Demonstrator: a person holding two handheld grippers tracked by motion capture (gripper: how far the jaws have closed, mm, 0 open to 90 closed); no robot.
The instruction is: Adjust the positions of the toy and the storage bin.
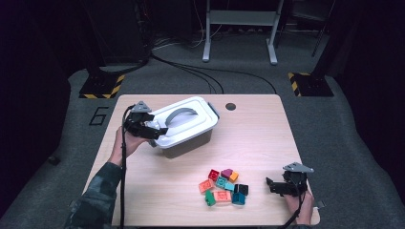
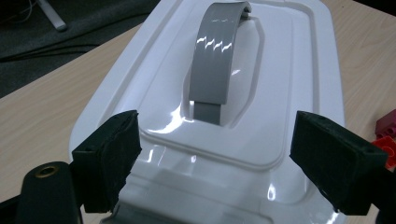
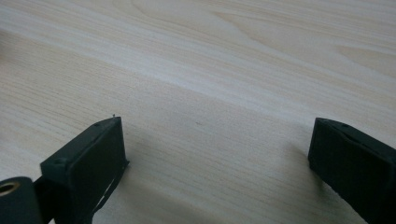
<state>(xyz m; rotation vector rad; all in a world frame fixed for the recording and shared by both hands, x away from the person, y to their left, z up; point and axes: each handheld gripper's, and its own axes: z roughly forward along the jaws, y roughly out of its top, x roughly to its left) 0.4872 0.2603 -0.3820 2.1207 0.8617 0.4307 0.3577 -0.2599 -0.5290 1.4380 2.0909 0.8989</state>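
A clear storage box (image 1: 191, 143) with a white lid (image 1: 187, 120) and a grey handle (image 1: 180, 116) stands on the wooden table (image 1: 258, 138), left of middle. My left gripper (image 1: 160, 131) hovers at the lid's left end, open. In the left gripper view the lid (image 2: 280, 70) and its grey handle (image 2: 217, 51) lie just beyond that gripper (image 2: 215, 154), whose pads sit above the lid's near edge without pressing on it. My right gripper (image 1: 270, 185) rests open near the front right corner. In the right gripper view bare wood lies under that gripper (image 3: 217, 154).
Several coloured toy bricks (image 1: 223, 186) lie in a loose heap near the table's front, between the box and the right gripper; a red one (image 2: 385, 133) shows at the edge of the left gripper view. A round cable hole (image 1: 230, 106) sits at the table's back edge.
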